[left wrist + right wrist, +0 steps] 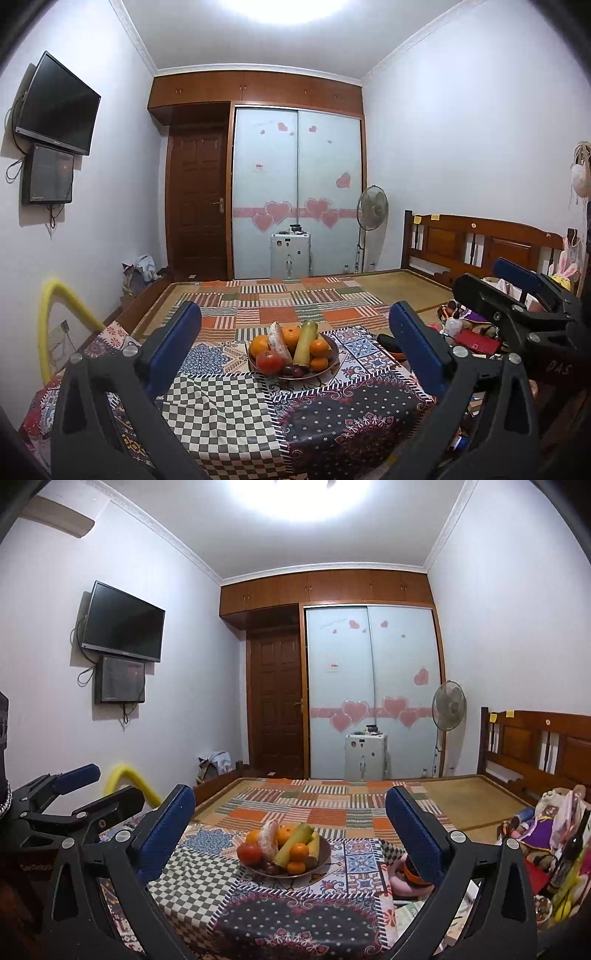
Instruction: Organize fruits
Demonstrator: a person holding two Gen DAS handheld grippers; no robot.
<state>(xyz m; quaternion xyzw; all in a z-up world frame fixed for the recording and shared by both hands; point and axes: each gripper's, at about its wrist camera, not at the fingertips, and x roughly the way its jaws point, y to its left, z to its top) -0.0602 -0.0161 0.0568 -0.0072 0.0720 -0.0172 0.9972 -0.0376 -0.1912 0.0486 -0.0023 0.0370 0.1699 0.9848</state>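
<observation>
Each gripper, left and right, has black angular plastic arms with triangular cut-outs and silver round screws at the joints. Its fingers carry textured blue pads. White lettering marks the black bodies.

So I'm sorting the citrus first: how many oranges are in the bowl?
4 visible in the bowl: back left, back centre, right, front right. More may be hidden under the other fruit.
</observation>
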